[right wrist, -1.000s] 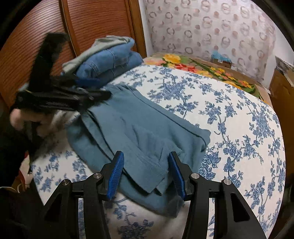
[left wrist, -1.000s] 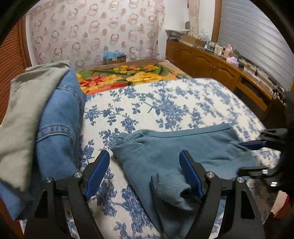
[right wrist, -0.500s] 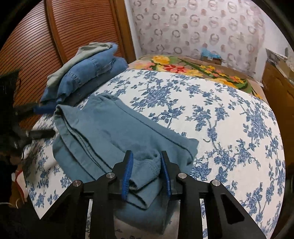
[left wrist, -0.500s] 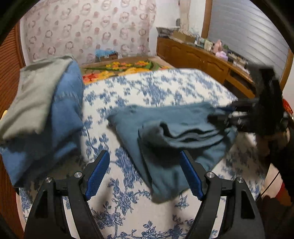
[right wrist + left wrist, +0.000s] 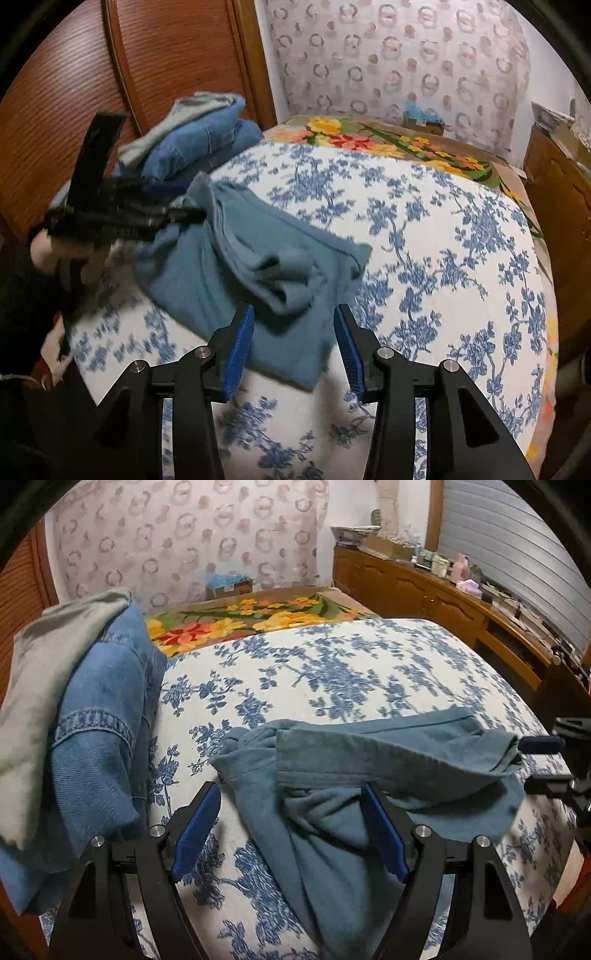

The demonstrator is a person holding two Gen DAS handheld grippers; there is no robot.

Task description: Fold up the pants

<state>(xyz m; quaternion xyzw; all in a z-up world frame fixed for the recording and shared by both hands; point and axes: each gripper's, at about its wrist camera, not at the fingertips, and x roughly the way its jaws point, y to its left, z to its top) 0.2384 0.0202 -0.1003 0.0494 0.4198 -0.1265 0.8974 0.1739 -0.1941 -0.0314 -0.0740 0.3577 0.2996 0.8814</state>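
On the bed (image 5: 424,258), the right claw (image 5: 293,347) has released the pants (image 5: 258,266).

one pair of teal pants (image 5: 332,775) lies on one bed (image 5: 332,672) with a blue-flowered cover. two sets of tongs show: the left tongs (image 5: 291,830) and the right tongs (image 5: 293,347), each with two blue pads. one stack of folded clothes (image 5: 74,716) sits at the bed's edge, with one grey-green garment (image 5: 40,672) on top and denim (image 5: 99,738) under it; how many denim pieces cannot be told. one floral blanket (image 5: 251,616) lies beyond.
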